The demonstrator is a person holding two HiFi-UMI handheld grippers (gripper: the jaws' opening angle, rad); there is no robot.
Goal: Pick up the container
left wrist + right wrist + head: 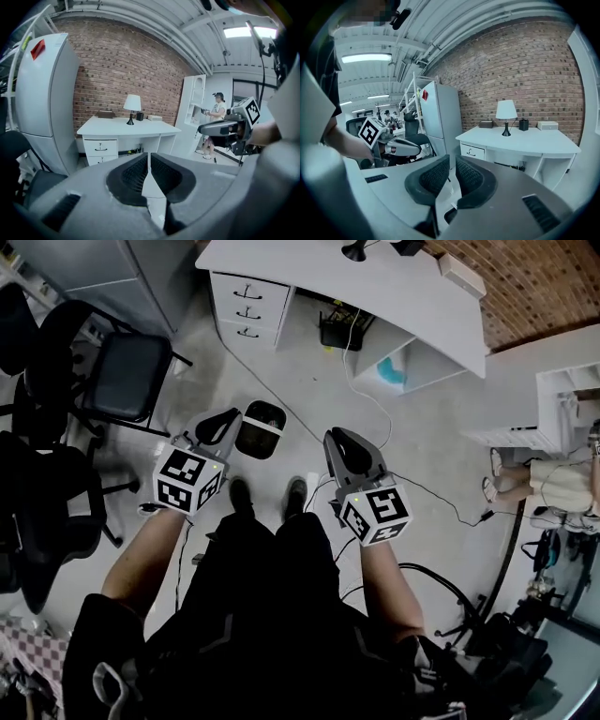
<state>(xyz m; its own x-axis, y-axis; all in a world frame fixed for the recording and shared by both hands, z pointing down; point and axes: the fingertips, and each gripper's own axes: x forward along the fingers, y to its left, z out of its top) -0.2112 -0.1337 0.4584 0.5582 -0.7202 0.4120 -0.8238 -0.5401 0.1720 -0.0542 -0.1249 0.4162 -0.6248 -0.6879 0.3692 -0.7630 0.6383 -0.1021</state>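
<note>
Resting on pale floor: rounded glossy black container [261, 428], pale panel on top. Left gripper [228, 420] and right gripper [338, 439] are held level on outstretched forearms. Their ribbed black pads are closed and empty.

I list: black container [261, 428] on floor beside my left gripper [223, 421]; right gripper [339, 439]; white desk [394, 296] beyond.
</note>
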